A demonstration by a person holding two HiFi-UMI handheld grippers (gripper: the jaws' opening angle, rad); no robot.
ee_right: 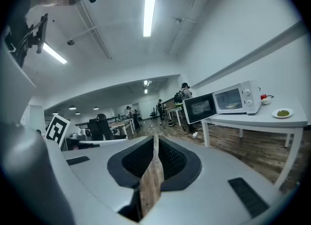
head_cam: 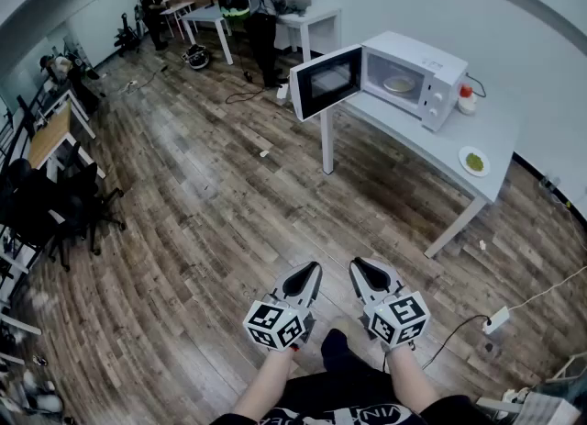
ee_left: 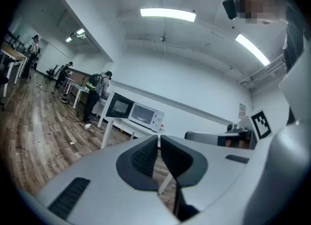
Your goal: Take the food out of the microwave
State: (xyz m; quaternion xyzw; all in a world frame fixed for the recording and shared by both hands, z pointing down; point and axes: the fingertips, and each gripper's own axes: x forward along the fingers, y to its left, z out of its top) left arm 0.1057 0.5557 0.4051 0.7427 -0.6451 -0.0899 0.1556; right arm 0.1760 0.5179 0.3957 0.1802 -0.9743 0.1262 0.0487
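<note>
The white microwave (head_cam: 411, 76) stands on a white table (head_cam: 431, 143) at the far right, with its door (head_cam: 326, 81) swung open to the left. Inside it lies a plate of food (head_cam: 399, 84). Both grippers hover low over the wooden floor, well short of the table. My left gripper (head_cam: 310, 272) is shut and empty, and so is my right gripper (head_cam: 360, 267). The left gripper view shows the microwave (ee_left: 142, 114) far beyond the shut gripper (ee_left: 159, 139). In the right gripper view, the microwave (ee_right: 232, 100) sits off to the right of the gripper (ee_right: 155, 139).
A small plate of green food (head_cam: 474, 162) and a red-capped bottle (head_cam: 468, 99) sit on the table beside the microwave. A person (head_cam: 257, 1) stands at desks behind. Black chairs (head_cam: 55, 212) line the left. A power strip (head_cam: 496, 319) with cables lies on the floor, right.
</note>
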